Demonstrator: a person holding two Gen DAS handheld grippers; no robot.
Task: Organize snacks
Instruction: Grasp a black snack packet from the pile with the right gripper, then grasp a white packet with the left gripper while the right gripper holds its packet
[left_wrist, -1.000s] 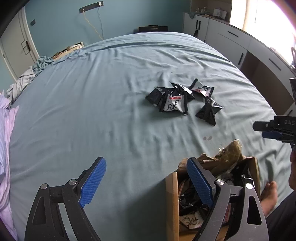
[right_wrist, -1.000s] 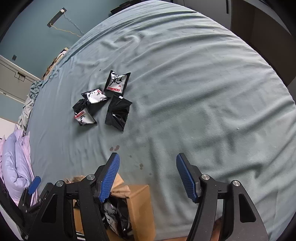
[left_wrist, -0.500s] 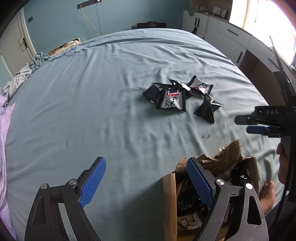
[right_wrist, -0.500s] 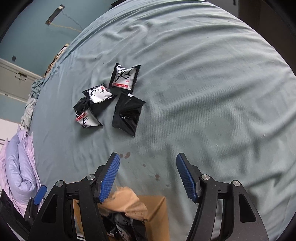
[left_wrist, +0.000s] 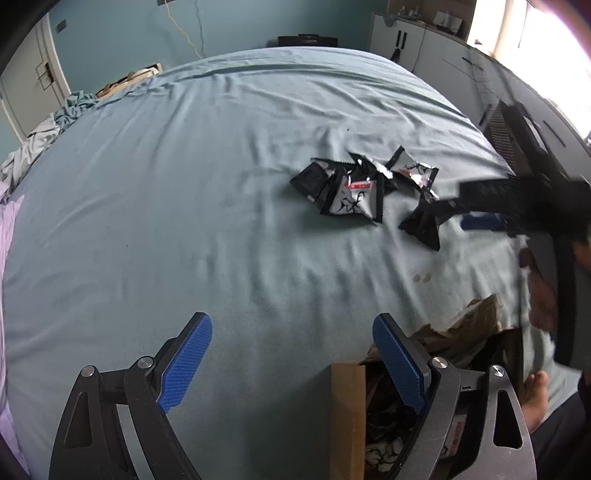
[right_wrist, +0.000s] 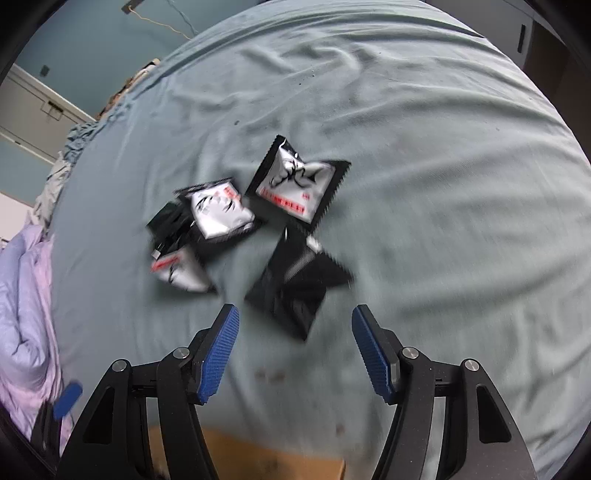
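Bed: the blue-grey sheet (left_wrist: 184, 221) fills both views, wrinkled, with a few small stains near the front edge.
Box: the cardboard box (left_wrist: 347, 413) sits at the near edge of the bed under the left tongs, and dark packets already lie inside it. That part looks done.
Left to do: a cluster of snack packets (left_wrist: 351, 192) lies loose on the sheet, well apart from the box. At least four by my count, some overlapping, so the job looks roughly midway.
Nearest packet: the plain black packet (right_wrist: 295, 284) lies apart from the rest, just ahead of the right tongs. A likely next pick.
Right tongs: the right gripper (right_wrist: 295, 350) is spread, nothing between the pads, pointing down over that black packet.
Left tongs: the left gripper (left_wrist: 291, 362) is spread wide and empty, by the box.
In the way: nothing much, only rumpled bedding (right_wrist: 29, 295) at the left edge and a bare foot (left_wrist: 535, 398) beside the box.
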